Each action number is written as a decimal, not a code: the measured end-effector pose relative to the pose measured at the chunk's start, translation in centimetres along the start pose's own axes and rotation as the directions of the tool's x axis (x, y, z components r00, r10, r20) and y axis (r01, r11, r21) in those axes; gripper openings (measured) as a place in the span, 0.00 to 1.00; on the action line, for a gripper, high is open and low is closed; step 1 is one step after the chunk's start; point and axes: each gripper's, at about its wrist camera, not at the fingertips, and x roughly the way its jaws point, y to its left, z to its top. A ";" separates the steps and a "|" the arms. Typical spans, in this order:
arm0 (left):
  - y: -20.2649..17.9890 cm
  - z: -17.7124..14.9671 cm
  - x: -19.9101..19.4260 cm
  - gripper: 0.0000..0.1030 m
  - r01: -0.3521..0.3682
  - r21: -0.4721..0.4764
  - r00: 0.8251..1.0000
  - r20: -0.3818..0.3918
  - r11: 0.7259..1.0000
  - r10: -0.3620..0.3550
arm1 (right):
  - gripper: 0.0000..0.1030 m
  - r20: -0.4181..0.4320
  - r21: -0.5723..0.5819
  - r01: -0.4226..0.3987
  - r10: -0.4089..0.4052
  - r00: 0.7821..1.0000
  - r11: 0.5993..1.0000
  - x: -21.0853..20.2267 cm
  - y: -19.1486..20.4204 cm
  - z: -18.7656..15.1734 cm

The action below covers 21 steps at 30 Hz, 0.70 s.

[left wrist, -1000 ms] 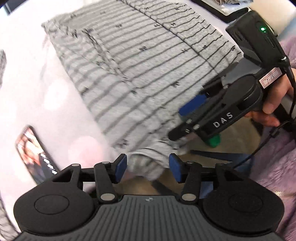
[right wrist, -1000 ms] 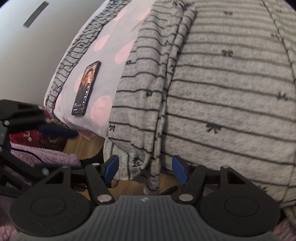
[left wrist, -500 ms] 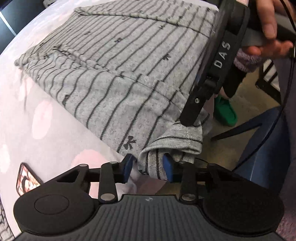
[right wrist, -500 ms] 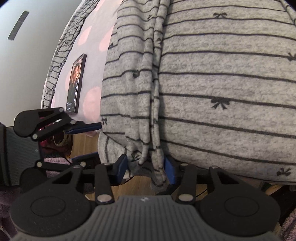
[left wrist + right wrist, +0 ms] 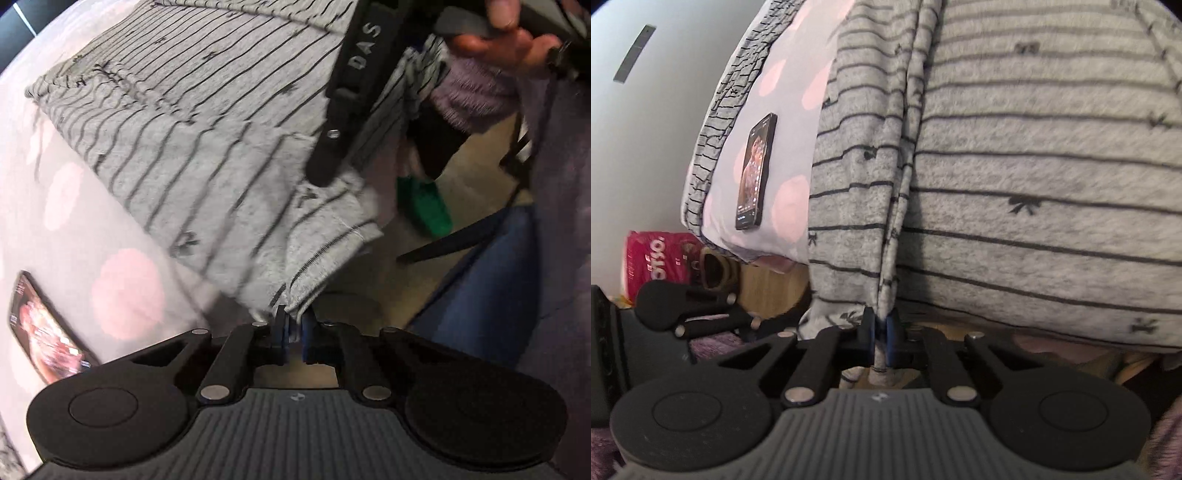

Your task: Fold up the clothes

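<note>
Between both tongs now: left tongs (image 5: 293,334) and right tongs (image 5: 880,334) just clenched onto striped garment (image 5: 1015,192) hem — ready to lift, fold.

Garment (image 5: 1015,177) spread on bed (image 5: 783,92), hem over its edge, phone (image 5: 755,173) just left of it

My left gripper (image 5: 293,334) points steeply down, its blue pads pinched together on grey cloth. My right gripper (image 5: 881,330) tilts down too, pads clamped on cloth. My right hand (image 5: 506,40) wraps its handle, purple sleeve (image 5: 469,99) beneath.
</note>
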 end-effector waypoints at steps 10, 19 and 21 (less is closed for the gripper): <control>0.4 -0.5 0.6 0.10 0.073 -0.053 0.992 -0.098 0.996 -0.078 | 0.15 -0.027 -0.008 0.071 -0.071 0.997 0.997 0.9 -1.2 -0.2; 4.7 3.4 -3.6 0.26 -0.023 -0.129 0.999 -0.030 0.991 0.019 | 0.40 0.004 -0.039 0.108 -0.108 0.994 0.993 0.4 -0.6 0.0; 6.2 4.7 -4.7 0.27 -0.050 -0.131 0.999 -0.015 0.990 0.048 | 0.40 0.021 -0.098 0.146 -0.145 0.989 0.984 -0.2 0.3 0.3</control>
